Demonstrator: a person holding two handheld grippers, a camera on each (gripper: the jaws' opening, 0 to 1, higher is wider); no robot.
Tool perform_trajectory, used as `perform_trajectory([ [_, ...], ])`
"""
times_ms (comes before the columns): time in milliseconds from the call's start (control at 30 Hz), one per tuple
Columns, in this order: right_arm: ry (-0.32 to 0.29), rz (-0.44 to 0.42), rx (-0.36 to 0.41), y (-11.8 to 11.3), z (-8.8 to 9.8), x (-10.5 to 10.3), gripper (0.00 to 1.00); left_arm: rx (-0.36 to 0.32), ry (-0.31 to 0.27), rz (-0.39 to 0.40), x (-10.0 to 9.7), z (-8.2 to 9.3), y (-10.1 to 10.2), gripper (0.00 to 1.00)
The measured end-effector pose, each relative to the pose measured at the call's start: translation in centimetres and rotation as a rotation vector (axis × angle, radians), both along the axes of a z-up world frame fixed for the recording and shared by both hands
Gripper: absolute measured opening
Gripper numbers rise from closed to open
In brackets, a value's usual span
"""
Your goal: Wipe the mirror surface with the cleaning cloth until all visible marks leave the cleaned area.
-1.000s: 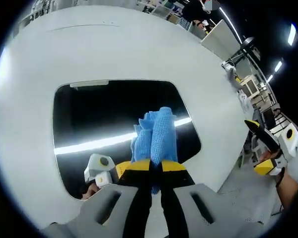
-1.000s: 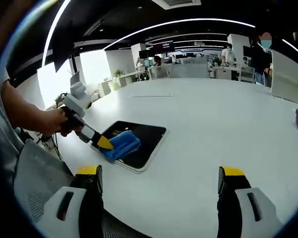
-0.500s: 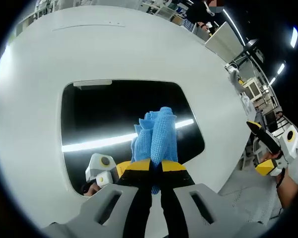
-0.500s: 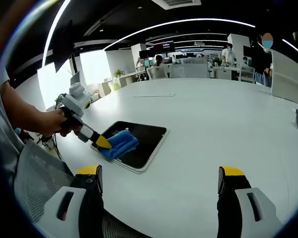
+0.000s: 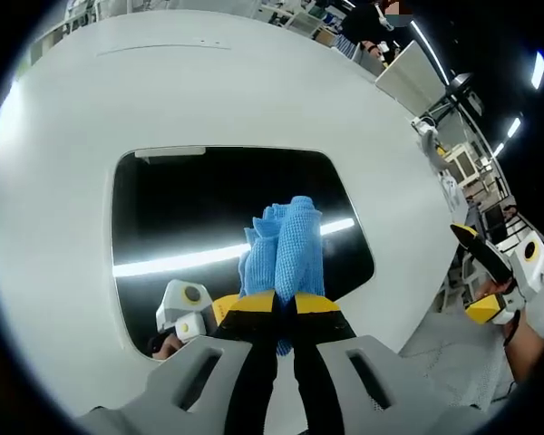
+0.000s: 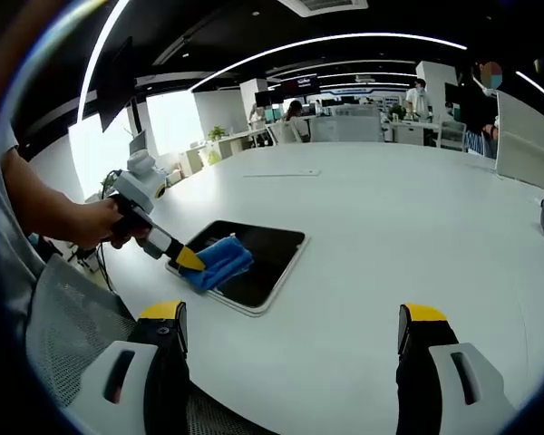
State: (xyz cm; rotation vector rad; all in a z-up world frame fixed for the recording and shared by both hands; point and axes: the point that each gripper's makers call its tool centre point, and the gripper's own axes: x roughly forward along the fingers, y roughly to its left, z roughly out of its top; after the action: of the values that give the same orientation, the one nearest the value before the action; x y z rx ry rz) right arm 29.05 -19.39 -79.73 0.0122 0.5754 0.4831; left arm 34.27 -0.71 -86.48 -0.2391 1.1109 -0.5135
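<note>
Pinching the cloth (image 5: 286, 254) between closed jaws, the left claw (image 5: 284, 313) presses it on the mirror (image 5: 199, 195) near its 5 o'clock edge; wiping looks under way. Right claw (image 6: 290, 331) hangs spread and empty over the bench (image 6: 390, 227). Next, I judge, sweep the cloth toward 11 o'clock across the unwiped glass.

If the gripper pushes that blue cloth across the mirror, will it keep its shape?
Probably not: the blue cloth looks soft, bunched into folds by the left gripper. It likely flattens and drags, sliding fairly easily on the glossy mirror.
</note>
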Motion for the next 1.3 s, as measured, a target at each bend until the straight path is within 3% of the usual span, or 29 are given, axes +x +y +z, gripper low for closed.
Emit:
perform_trajectory([
  [433,0.0,-0.002,0.004,0.0,0.0,0.0,0.95,0.012,0.011,0.003,0.8,0.0,-0.2,0.02],
  [1300,0.008,-0.018,0.007,-0.3,-0.1,0.1,0.95,-0.008,-0.003,0.045,5.7,0.1,-0.5,0.03],
])
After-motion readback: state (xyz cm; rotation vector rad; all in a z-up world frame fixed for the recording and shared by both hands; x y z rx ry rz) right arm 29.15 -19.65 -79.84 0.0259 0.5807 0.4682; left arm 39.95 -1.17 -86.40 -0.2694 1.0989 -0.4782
